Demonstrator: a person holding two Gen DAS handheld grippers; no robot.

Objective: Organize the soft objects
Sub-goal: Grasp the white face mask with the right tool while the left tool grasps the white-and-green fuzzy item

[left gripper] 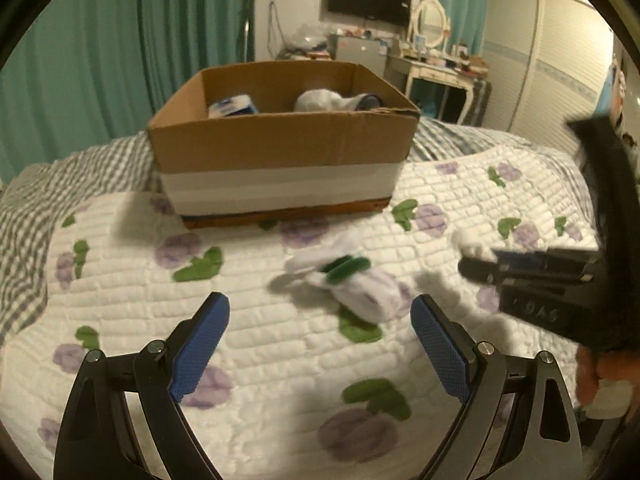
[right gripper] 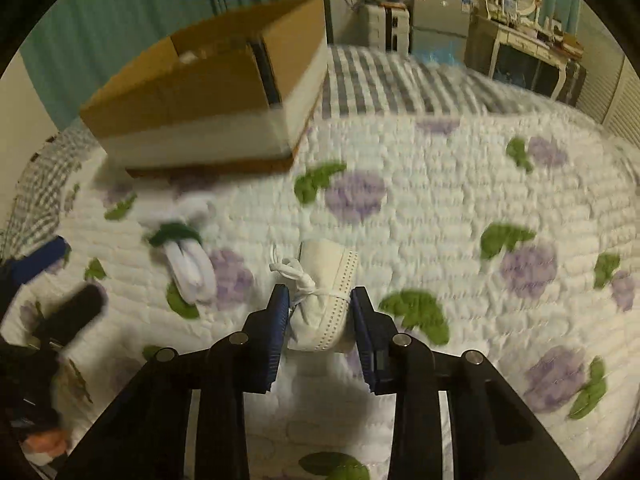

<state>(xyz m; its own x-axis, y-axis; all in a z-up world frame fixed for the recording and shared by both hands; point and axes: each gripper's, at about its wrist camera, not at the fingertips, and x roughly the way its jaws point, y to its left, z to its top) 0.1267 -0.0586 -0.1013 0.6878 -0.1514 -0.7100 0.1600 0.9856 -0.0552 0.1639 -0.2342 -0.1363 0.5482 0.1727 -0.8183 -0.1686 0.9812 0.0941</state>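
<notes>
A white sock bundle with a green band [left gripper: 352,284] lies on the quilted bed, just ahead of my open, empty left gripper [left gripper: 320,320]; it also shows in the right wrist view [right gripper: 184,252]. My right gripper [right gripper: 320,304] is shut on a small white baby shoe [right gripper: 328,300] with a tied lace, held above the quilt. The right gripper also shows at the right of the left wrist view [left gripper: 472,268], with a bit of white at its tip. A cardboard box [left gripper: 280,148] stands behind the socks, holding a white sock roll [left gripper: 320,100] and a blue-white pack [left gripper: 232,106].
The floral quilt [left gripper: 260,360] covers the bed, over a grey checked sheet [left gripper: 60,184]. Green curtains hang at the left. A dresser with a mirror [left gripper: 432,24] and a wardrobe stand beyond the bed. The left gripper shows at the left of the right wrist view [right gripper: 48,264].
</notes>
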